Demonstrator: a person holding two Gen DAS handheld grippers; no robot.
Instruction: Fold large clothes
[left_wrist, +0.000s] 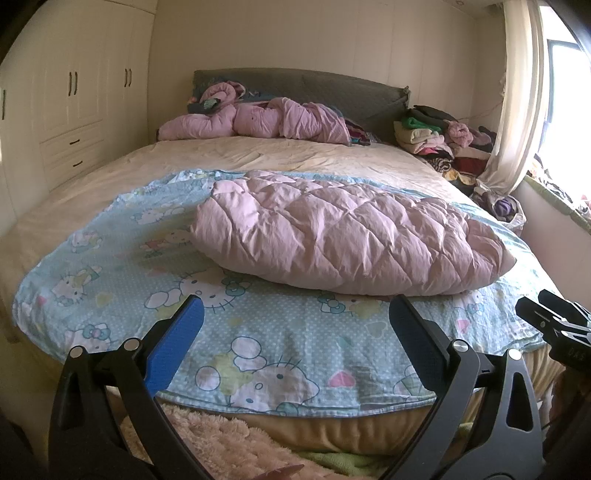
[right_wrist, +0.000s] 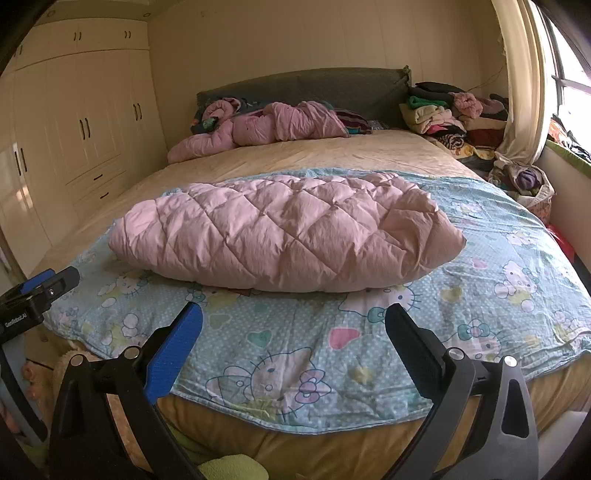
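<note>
Grippers, 2 of them, are hovering spread wide and empty over the foot edge of the bed (left_wrist: 110, 173).

L gripper (left_wrist: 295, 332) is hanging w/ both blue-padded fingers (left_wrist: 173, 350) apart above the near edge of 1 light-blue cartoon-cat sheet (left_wrist: 122, 266); R gripper (right_wrist: 293, 339) is sitting likewise, its tips just showing at the right edge of the left wrist view. 1 folded pink quilted garment (right_wrist: 284, 236) is lying in a puffy bundle across the sheet's middle, clear of both grippers. 1 more pink quilted item (left_wrist: 258, 118) is lying crumpled along the head edge by the grey headboard (right_wrist: 332, 85). 1 pile of mixed clothes (left_wrist: 436, 136) is sitting at the far right corner, beside 1 curtain (left_wrist: 521, 92).
</note>
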